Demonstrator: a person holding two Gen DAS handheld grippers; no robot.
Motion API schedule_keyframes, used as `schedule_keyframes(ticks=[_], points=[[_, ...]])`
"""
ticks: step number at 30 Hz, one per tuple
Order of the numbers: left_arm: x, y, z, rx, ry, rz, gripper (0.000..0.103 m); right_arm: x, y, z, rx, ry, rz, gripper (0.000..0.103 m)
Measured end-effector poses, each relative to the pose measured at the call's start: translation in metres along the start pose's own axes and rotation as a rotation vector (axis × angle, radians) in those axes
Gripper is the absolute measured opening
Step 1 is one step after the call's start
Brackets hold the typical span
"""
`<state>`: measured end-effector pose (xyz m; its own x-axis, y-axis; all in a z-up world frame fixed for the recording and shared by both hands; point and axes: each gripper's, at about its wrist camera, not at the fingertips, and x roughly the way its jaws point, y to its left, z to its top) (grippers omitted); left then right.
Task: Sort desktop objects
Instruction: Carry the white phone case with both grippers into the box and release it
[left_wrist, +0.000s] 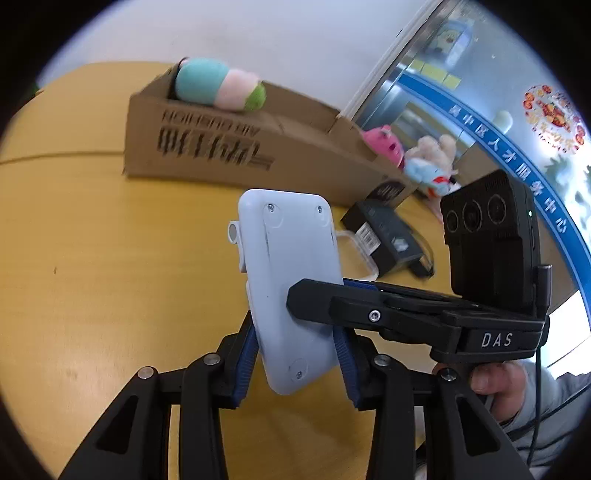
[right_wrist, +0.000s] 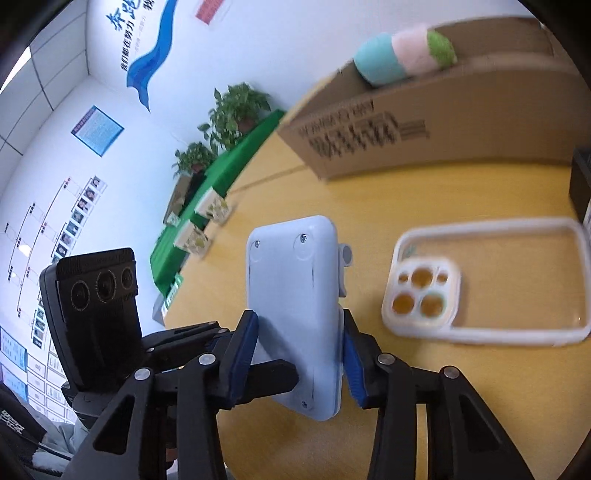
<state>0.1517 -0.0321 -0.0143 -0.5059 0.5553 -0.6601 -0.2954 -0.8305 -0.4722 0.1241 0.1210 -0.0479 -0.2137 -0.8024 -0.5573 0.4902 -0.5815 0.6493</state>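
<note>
A pale blue slab-shaped device (left_wrist: 291, 288) with screws in its back is held upright above the yellow table (left_wrist: 110, 277). My left gripper (left_wrist: 295, 354) is shut on its lower part. My right gripper (right_wrist: 299, 350) is shut on the same device (right_wrist: 295, 314), and its black finger (left_wrist: 332, 302) crosses the device from the right in the left wrist view. A clear phone case (right_wrist: 480, 284) lies on the table to the right. A black box (left_wrist: 388, 236) lies behind the device.
A cardboard box (left_wrist: 229, 147) stands at the back with a teal, pink and green plush (left_wrist: 221, 86) on top. More plush toys (left_wrist: 417, 155) lie to its right. A green-covered table with potted plants (right_wrist: 229, 122) stands beyond the yellow table's edge.
</note>
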Motion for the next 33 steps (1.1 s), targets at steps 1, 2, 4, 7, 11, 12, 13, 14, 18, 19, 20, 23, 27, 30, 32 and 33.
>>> schedule_keyframes(ticks=[1,2,4,7,11,12,13,14,18,19,20,23,27,30,32,33], points=[[-0.001,-0.003,0.008,0.005,-0.013,-0.013,0.039,-0.008,0.002,0.008,-0.010,-0.033,-0.003,0.039],[-0.002,-0.006,0.020,0.013,-0.032,-0.033,0.039,-0.014,0.002,0.013,-0.016,-0.053,-0.004,0.039],[-0.003,-0.010,0.040,0.029,-0.059,-0.063,0.038,-0.028,0.005,0.032,-0.038,-0.103,-0.014,0.037],[-0.004,-0.021,0.078,0.080,-0.108,-0.101,0.038,-0.050,0.013,0.065,-0.091,-0.177,-0.044,0.036],[-0.005,-0.034,0.137,0.148,-0.170,-0.145,0.037,-0.077,0.023,0.114,-0.160,-0.263,-0.076,0.036],[-0.004,-0.037,0.149,0.158,-0.178,-0.154,0.037,-0.084,0.026,0.126,-0.172,-0.281,-0.081,0.036],[-0.003,-0.038,0.164,0.168,-0.187,-0.165,0.036,-0.093,0.027,0.136,-0.181,-0.293,-0.086,0.036],[-0.001,-0.040,0.179,0.177,-0.193,-0.177,0.036,-0.101,0.028,0.148,-0.189,-0.307,-0.090,0.035],[0.007,-0.039,0.232,0.202,-0.200,-0.210,0.034,-0.123,0.026,0.199,-0.206,-0.333,-0.094,0.035],[0.010,-0.038,0.245,0.203,-0.197,-0.218,0.034,-0.128,0.023,0.215,-0.207,-0.338,-0.093,0.035],[0.015,-0.037,0.259,0.199,-0.194,-0.224,0.034,-0.131,0.021,0.226,-0.206,-0.341,-0.094,0.035],[0.030,-0.032,0.294,0.187,-0.185,-0.238,0.034,-0.136,0.012,0.261,-0.208,-0.351,-0.112,0.035],[0.059,-0.020,0.335,0.160,-0.153,-0.250,0.034,-0.137,-0.013,0.304,-0.181,-0.355,-0.117,0.035],[0.093,-0.005,0.365,0.117,-0.100,-0.263,0.034,-0.128,-0.041,0.334,-0.153,-0.342,-0.134,0.034],[0.117,0.002,0.377,0.084,-0.060,-0.264,0.034,-0.119,-0.066,0.352,-0.124,-0.322,-0.142,0.034],[0.130,0.008,0.382,0.065,-0.041,-0.264,0.033,-0.113,-0.079,0.359,-0.106,-0.311,-0.144,0.034]])
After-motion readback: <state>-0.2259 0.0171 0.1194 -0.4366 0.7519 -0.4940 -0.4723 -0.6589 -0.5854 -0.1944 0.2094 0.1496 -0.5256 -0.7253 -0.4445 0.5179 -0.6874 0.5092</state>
